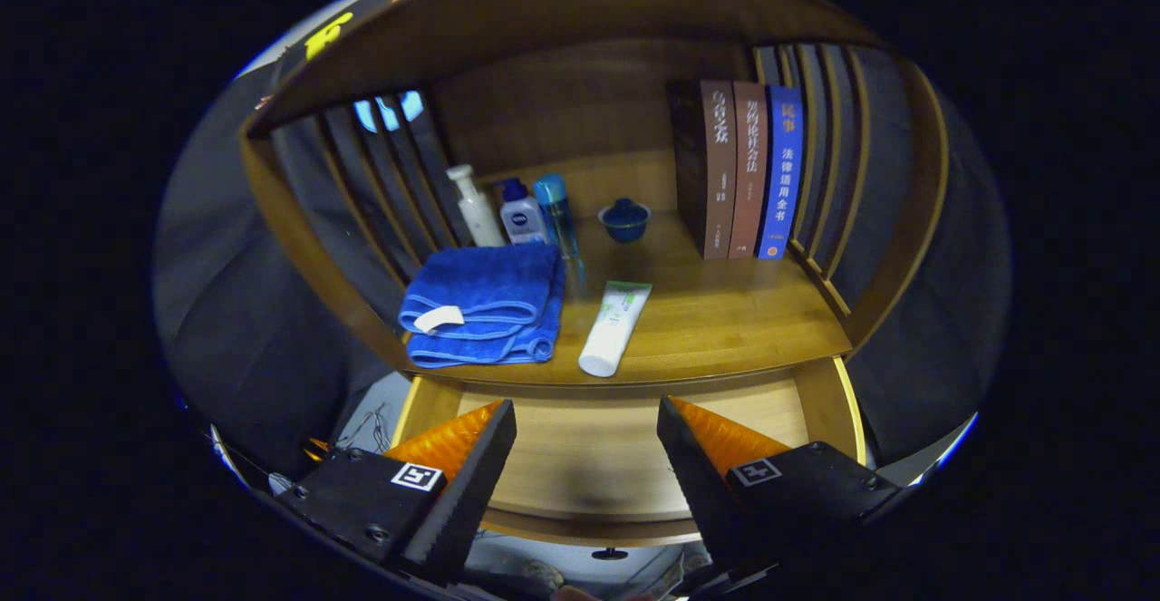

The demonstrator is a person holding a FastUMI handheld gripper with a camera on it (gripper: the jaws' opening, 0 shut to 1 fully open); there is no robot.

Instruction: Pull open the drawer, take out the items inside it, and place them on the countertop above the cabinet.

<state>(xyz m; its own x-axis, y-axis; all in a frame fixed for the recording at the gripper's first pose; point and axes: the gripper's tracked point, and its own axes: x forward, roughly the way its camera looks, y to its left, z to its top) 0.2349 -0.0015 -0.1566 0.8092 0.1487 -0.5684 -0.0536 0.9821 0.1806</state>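
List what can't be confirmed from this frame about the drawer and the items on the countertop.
- Drawer, gripper view: open, but the claw with its spread fingers covers both front corners, so it cannot be confirmed empty.
- Folded blue towel: hides the bases of the bottles behind it.
- Small blue bowl: too small to see its contents.
- Tube: print too small to make out.
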